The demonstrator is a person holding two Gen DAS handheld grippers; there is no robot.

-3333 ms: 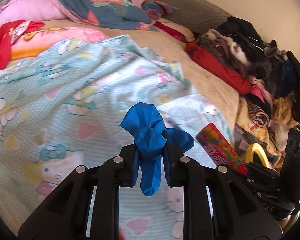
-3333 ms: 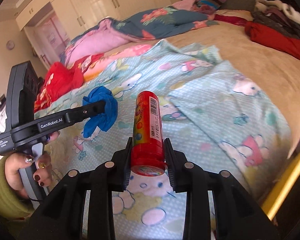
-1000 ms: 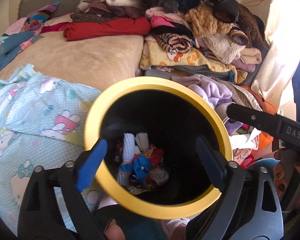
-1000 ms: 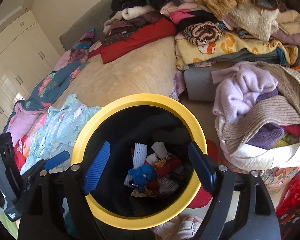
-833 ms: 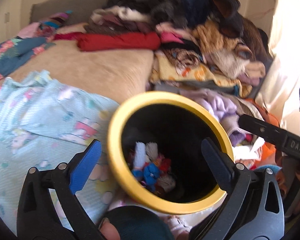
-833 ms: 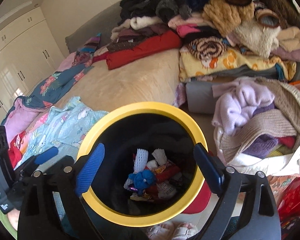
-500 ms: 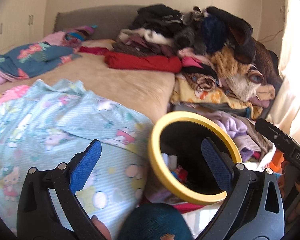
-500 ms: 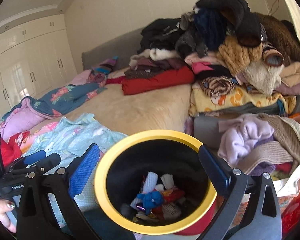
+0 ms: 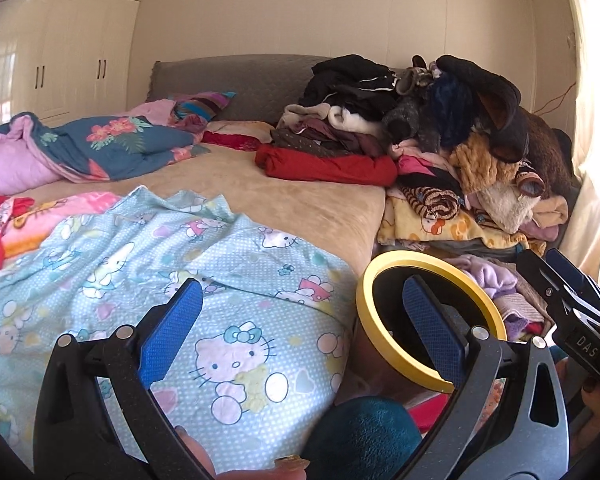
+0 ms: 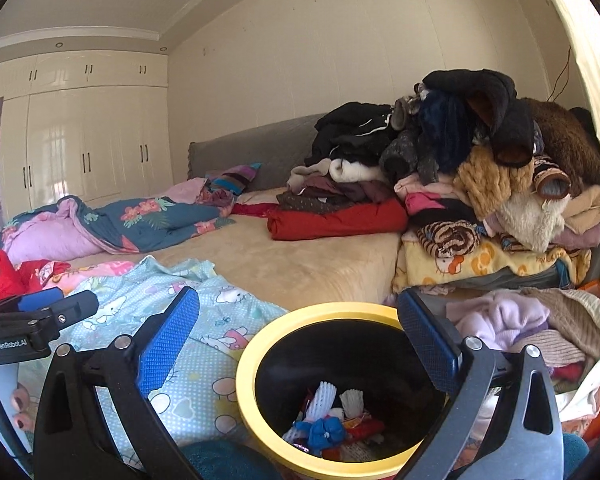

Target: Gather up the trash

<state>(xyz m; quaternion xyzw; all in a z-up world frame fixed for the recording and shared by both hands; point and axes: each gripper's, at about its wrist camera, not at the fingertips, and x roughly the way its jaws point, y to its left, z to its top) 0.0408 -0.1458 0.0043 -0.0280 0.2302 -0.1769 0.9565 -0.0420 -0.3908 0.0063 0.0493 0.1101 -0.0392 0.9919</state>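
Note:
A black bin with a yellow rim (image 10: 260, 344) stands beside the bed; it also shows in the left wrist view (image 9: 440, 258). Inside lie a blue glove (image 10: 322, 430), white foam nets (image 10: 322, 394) and a red tube (image 10: 366, 426). My right gripper (image 10: 300, 344) is open and empty, raised above the bin's near side. My left gripper (image 9: 304, 328) is open and empty, above the Hello Kitty sheet (image 9: 148, 248) at the bed's edge, left of the bin. The right gripper's tip shows in the left wrist view (image 9: 568, 300). The left gripper's tip shows in the right wrist view (image 10: 40, 312).
A tan bed (image 9: 280, 196) carries a floral quilt (image 9: 112, 144) and a red folded cloth (image 9: 324, 166). A tall pile of clothes (image 10: 480, 168) rises on the right. A bag of knitwear (image 10: 540, 328) sits right of the bin. White wardrobes (image 10: 80, 144) line the far left.
Both grippers, which earlier dropped the glove and tube into the bin, have lifted and tilted up from over the bin. The left one swung left over the sheet.

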